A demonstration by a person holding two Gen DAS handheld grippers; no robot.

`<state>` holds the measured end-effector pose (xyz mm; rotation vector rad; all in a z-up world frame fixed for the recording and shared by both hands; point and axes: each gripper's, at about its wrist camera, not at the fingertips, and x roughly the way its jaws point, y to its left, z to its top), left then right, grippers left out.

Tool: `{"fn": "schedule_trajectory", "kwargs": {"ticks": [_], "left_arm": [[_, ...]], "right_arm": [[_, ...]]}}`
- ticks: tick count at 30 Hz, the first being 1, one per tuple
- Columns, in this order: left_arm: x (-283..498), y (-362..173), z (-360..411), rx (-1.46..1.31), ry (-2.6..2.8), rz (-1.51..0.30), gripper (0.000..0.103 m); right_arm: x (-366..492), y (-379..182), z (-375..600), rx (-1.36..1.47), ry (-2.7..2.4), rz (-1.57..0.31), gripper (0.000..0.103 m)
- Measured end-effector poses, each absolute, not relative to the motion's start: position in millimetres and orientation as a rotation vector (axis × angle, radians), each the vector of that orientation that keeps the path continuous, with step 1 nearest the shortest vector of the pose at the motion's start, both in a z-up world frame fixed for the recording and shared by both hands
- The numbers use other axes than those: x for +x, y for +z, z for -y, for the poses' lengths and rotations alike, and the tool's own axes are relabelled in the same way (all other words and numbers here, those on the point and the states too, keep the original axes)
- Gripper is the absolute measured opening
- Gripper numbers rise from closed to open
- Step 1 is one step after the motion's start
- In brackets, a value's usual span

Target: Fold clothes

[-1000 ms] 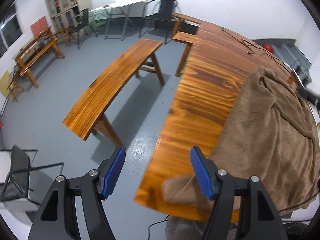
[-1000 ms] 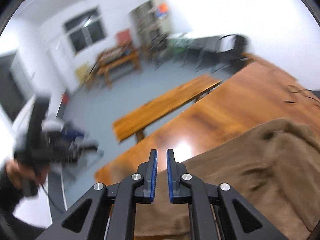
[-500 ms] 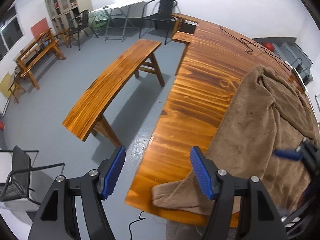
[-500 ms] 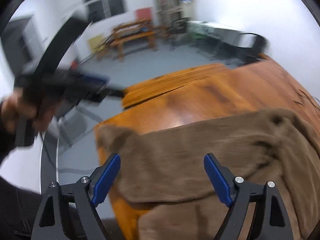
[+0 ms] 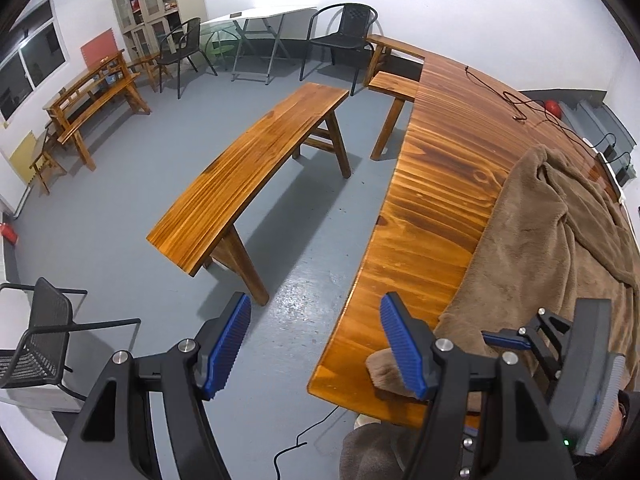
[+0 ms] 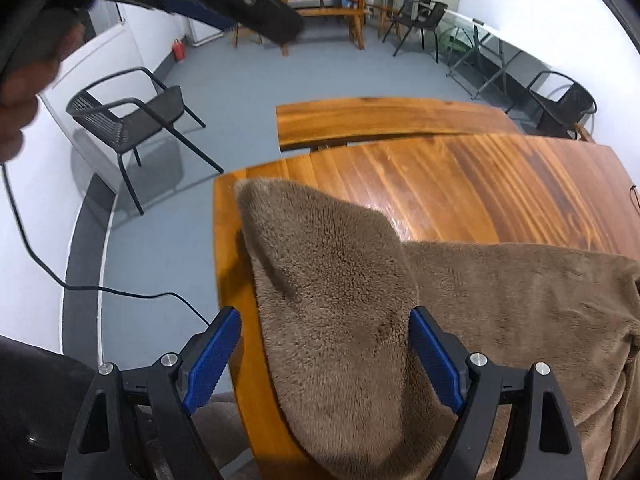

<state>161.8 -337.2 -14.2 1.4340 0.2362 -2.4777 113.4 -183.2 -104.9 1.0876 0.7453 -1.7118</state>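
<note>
A brown fleece garment (image 5: 560,240) lies spread over the right part of a long wooden table (image 5: 432,200). Its near sleeve-like flap (image 6: 332,280) reaches toward the table's corner. My right gripper (image 6: 324,360) is open, pointing down over this flap. The flap lies between the blue pads; the right pad is at the fabric's edge and the left pad is clear of it. My left gripper (image 5: 314,344) is open and empty, hanging over the floor just off the table's near corner. A finger (image 5: 504,338) of the right gripper shows beside it, over the garment.
A wooden bench (image 5: 248,168) runs parallel to the table on the left. A black chair (image 6: 132,120) stands near the table's corner. A cable (image 5: 304,440) trails on the grey floor, and other cables (image 5: 516,108) lie on the far tabletop.
The right gripper went from shut to open and dropped down over the garment's near flap. The left gripper drifted a little left, off the table corner, still open.
</note>
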Motion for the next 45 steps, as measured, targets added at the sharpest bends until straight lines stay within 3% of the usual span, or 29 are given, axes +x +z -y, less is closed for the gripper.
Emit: {"fn": "schedule_trajectory", "kwargs": {"ticks": [2, 10, 13, 20, 25, 32, 33, 36, 45], "left_arm": [[162, -14, 341, 1.433, -2.477, -0.241, 0.072], [153, -10, 336, 1.432, -2.512, -0.223, 0.072], [147, -9, 331, 1.435, -2.526, -0.211, 0.072], [124, -11, 306, 1.471, -2.569, -0.187, 0.072], [97, -19, 264, 1.535, -2.632, -0.148, 0.072], [58, -25, 182, 1.622, -2.733, -0.050, 0.072], [53, -26, 171, 1.632, -2.742, -0.033, 0.072], [38, -27, 132, 1.663, -2.769, 0.030, 0.072], [12, -30, 54, 1.716, -2.753, 0.135, 0.072]], "right_arm": [[110, -110, 186, 1.102, -1.722, -0.749, 0.081], [87, -101, 173, 1.154, -1.801, -0.681, 0.034], [74, -85, 163, 1.166, -1.851, -0.574, 0.031], [17, -2, 101, 1.098, -2.062, -0.188, 0.030], [-27, 45, -2, 1.064, -2.312, 0.066, 0.030], [-39, 23, -165, 1.232, -2.624, 0.246, 0.031], [-38, 16, -183, 1.266, -2.641, 0.273, 0.034], [-31, -6, -235, 1.359, -2.704, 0.375, 0.070], [-22, -29, -311, 1.453, -2.689, 0.437, 0.070]]}}
